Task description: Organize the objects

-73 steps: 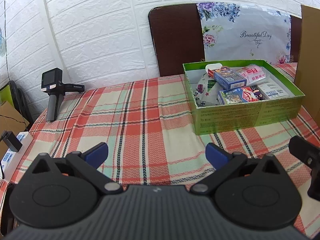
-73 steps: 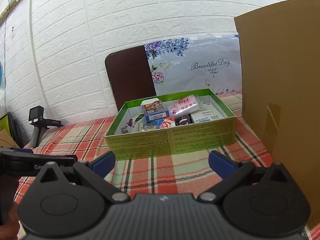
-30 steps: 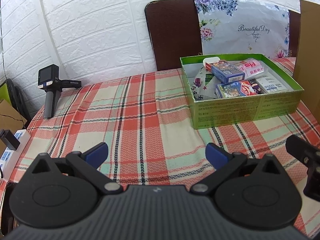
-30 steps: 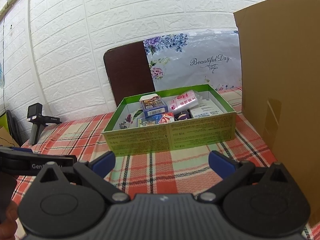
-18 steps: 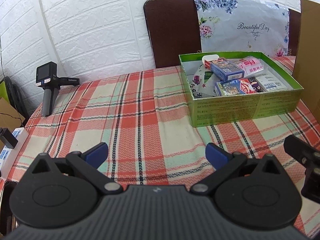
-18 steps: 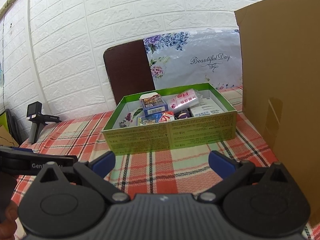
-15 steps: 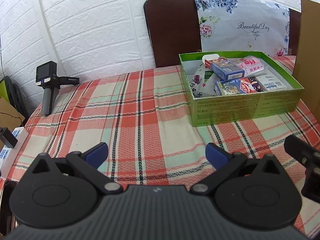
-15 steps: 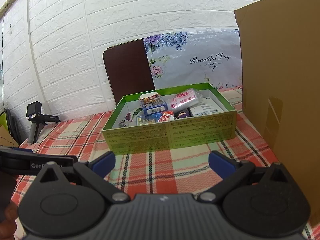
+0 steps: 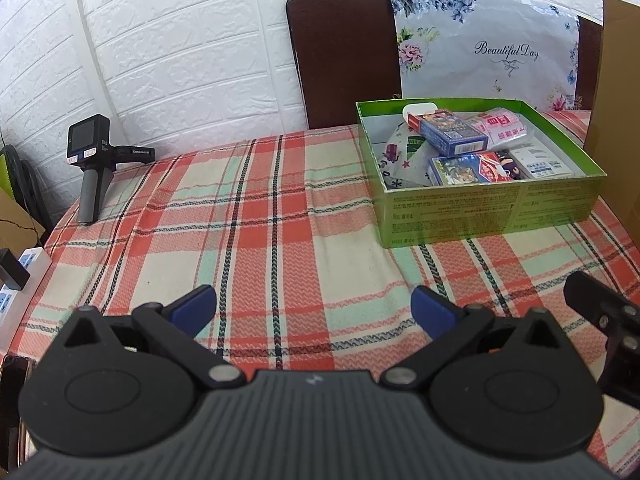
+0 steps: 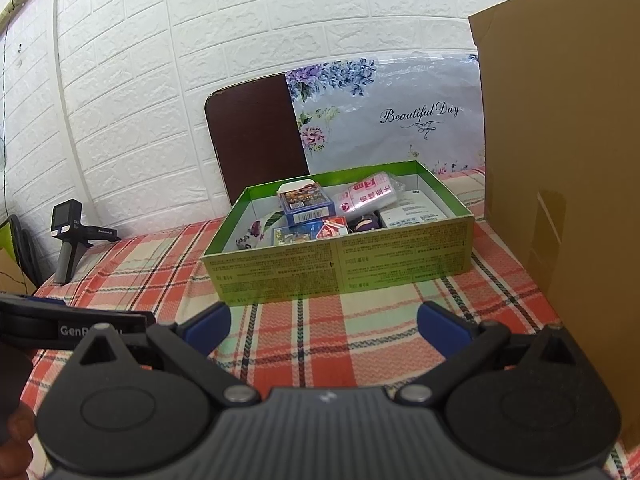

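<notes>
A green cardboard box (image 9: 492, 210) stands on the plaid tablecloth at the far right; it also shows in the right wrist view (image 10: 340, 268). Inside lie blue card boxes (image 9: 454, 132), a pink-printed packet (image 9: 502, 126), a white box (image 9: 542, 164) and a patterned cloth (image 9: 400, 158). My left gripper (image 9: 314, 306) is open and empty, low over the cloth, well short of the box. My right gripper (image 10: 324, 326) is open and empty, in front of the box's near wall.
A tall brown cardboard box (image 10: 560, 184) stands right of the green box. A black handheld device (image 9: 90, 160) stands at the table's far left corner. A brown chair back (image 9: 344, 52) with a floral cover is behind the table. A white power strip (image 9: 16, 284) lies off the left edge.
Both grippers have drawn back and risen slightly over the table; the green box looks a little farther in the left wrist view. Both stay open and empty.
</notes>
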### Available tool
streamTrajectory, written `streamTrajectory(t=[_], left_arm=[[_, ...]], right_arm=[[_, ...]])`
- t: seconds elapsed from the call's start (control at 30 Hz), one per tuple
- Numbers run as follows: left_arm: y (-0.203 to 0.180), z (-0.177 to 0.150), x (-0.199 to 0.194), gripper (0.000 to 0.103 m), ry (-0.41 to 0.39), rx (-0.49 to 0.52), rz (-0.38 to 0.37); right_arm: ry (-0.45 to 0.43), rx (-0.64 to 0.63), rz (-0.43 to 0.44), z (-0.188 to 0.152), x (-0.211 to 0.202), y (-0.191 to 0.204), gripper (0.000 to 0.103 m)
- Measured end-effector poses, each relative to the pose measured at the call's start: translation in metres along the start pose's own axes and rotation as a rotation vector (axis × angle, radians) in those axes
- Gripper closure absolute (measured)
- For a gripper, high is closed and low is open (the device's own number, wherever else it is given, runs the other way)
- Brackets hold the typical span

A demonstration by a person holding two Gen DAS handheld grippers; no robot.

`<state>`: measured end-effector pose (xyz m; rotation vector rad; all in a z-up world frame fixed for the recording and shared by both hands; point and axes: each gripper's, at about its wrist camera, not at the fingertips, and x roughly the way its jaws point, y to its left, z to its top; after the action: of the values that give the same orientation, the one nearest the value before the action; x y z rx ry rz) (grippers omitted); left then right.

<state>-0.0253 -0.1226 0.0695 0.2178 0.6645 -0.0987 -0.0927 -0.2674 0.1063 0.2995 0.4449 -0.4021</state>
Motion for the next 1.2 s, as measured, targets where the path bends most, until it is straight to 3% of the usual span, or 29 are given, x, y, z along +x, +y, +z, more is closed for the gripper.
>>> streamTrajectory(t=[1.0,1.2], left_arm=[[0.0016,-0.0016,0.0046,0.0,0.04,-0.031,-0.026],[0.0039,-0.0023,0.005,0.0,0.038,-0.054,-0.074]], right_arm=[[0.007,0.0,-0.009,-0.0021,-0.0005,0.003,0.0],[0.008,-0.002,-0.01,-0.0021,-0.0002,0.0032,0.0]])
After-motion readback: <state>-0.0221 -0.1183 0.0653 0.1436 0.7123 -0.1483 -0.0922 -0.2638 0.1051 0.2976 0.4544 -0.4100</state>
